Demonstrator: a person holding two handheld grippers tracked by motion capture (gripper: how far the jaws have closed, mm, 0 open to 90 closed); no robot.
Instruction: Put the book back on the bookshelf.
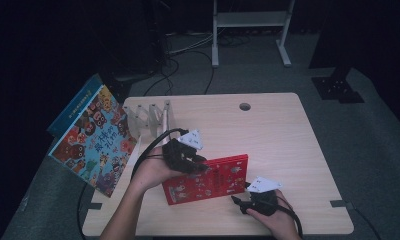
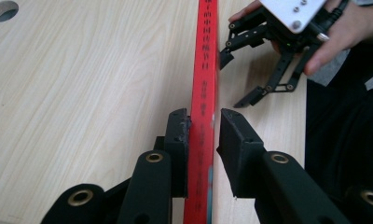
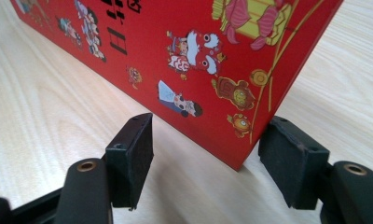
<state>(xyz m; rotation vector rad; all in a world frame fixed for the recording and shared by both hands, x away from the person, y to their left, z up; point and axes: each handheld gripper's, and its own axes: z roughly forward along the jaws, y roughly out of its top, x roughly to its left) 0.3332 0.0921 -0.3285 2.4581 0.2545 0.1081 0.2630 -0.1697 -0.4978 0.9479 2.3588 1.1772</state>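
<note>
left gripper: straddles the spine of the red book — one pad is pressed against the left face, while a thin sliver of daylight is seen at the other pad, so whether the book is truly clamped can't be told

left gripper from above: sits at the book's upper left end, grey plate on top, cable looping back toward the person's forearm

right gripper: jaws stand apart with the book's lower corner sitting between them — neither pad is seen touching the cover, so nothing is held here

right gripper from above: just beside the book's near right corner, close to the table's front edge

where the book is: stood up on its long edge on the wooden table, roughly mid-table toward the person's side, tilted a bit

long axis: runs left to right across the table, rising slightly toward the far right; in the left gripper view the spine runs straight away from the jaws

nearer hand: the left one is already on the book, the right is just short of contact

probable next need: the right jaws would have to be closed on that corner

writing on the red book: a column of Chinese characters down the spine, too small to be read properly; cartoon figures and lanterns on the cover

other print: a colourful picture book leans at the table's left edge with large Chinese title characters, next to a clear slotted rack
</note>
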